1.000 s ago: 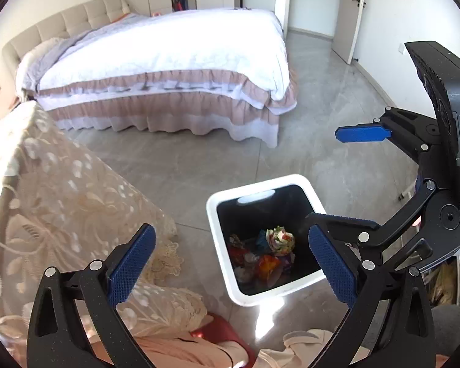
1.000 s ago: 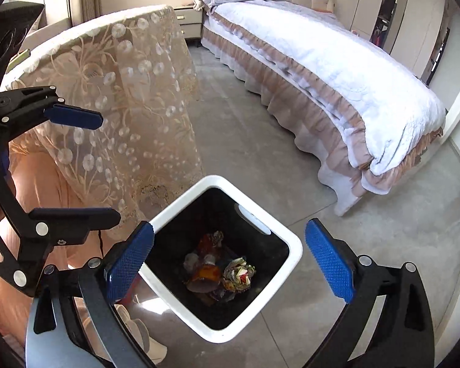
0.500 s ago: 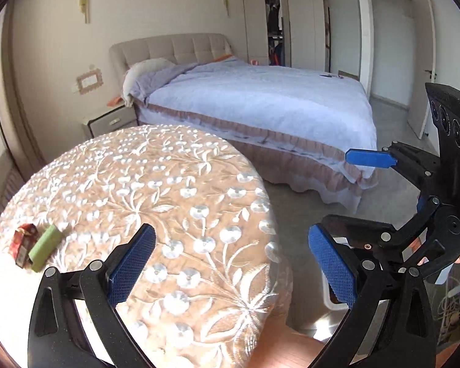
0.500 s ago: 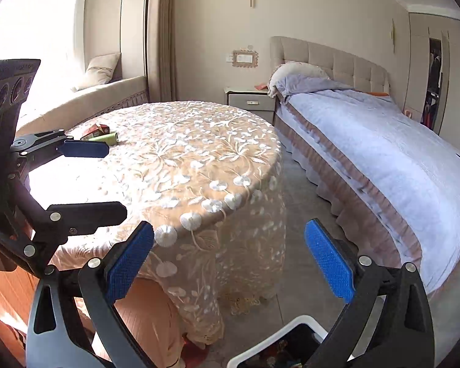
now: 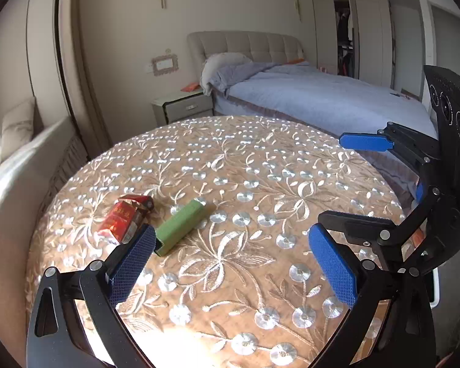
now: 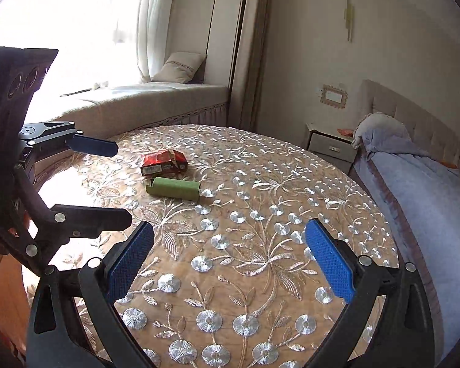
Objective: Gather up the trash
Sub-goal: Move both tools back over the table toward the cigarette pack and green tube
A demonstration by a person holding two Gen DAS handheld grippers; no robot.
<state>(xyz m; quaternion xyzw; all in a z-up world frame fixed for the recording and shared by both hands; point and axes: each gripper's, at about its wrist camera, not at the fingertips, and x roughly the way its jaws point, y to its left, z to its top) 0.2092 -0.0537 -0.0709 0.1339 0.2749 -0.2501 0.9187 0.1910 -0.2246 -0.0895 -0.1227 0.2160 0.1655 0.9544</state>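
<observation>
Reach step: left gripper (image 5: 231,260) and right gripper (image 6: 228,260) both agape, empty; green box (image 5: 181,226) just ahead-left of left jaws, needs closing in.

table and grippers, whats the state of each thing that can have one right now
left gripper: open, empty, above the table
right gripper: open, empty, above the table
red cigarette pack: lying flat, crumpled, lid end open
green box: lying on its side, end flap open, just beside the red pack
tablecloth: spread flat over the round table
nightstand: drawer shut
</observation>
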